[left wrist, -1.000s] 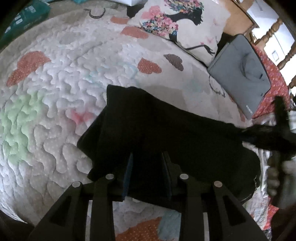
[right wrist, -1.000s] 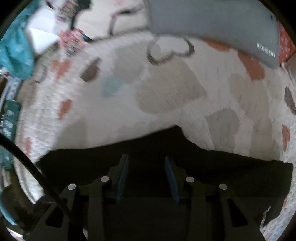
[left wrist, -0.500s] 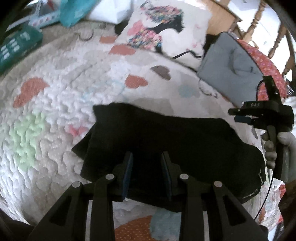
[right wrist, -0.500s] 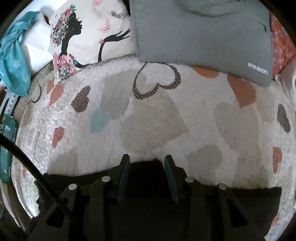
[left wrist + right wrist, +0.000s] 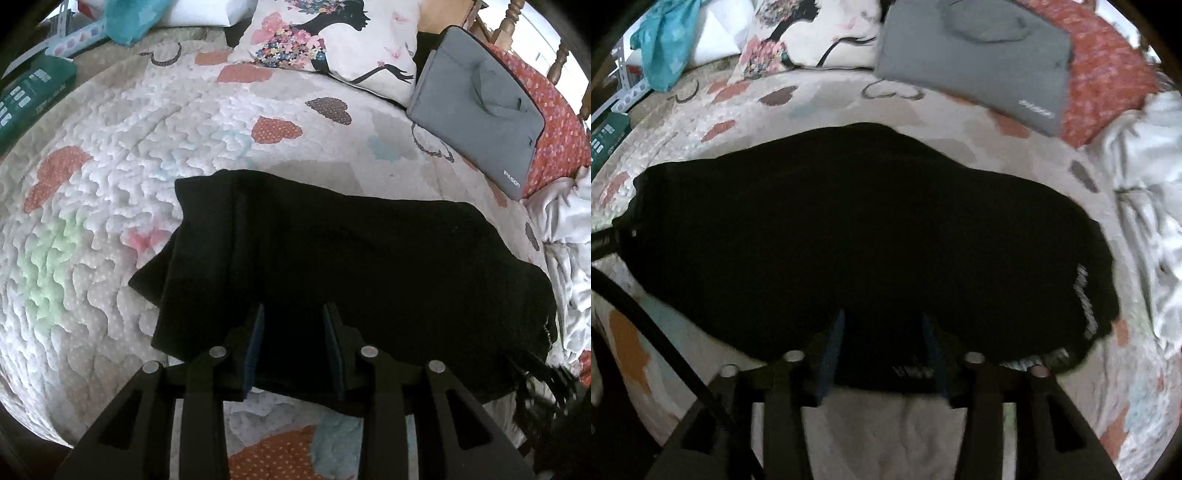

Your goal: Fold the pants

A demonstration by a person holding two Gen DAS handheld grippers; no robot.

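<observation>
Black pants (image 5: 351, 258) lie folded in a broad flat bundle on the heart-print quilt (image 5: 129, 129). They fill the middle of the right wrist view too (image 5: 849, 240), with white lettering near their right edge. My left gripper (image 5: 293, 314) is open and hovers over the near edge of the pants, with no cloth between its fingers. My right gripper (image 5: 884, 317) is open too, held above the pants' near edge, holding nothing.
A grey laptop sleeve (image 5: 480, 96) lies at the back right on a red floral cushion (image 5: 554, 122). A printed pillow (image 5: 332, 37) sits at the back. Crumpled white cloth (image 5: 569, 258) lies at the right. A green box (image 5: 29, 96) and teal fabric (image 5: 665, 40) are at the left.
The right gripper has pulled back and up from low over the pants, so the whole bundle now shows below it. It has left the left wrist view. The pants lie flatter.
</observation>
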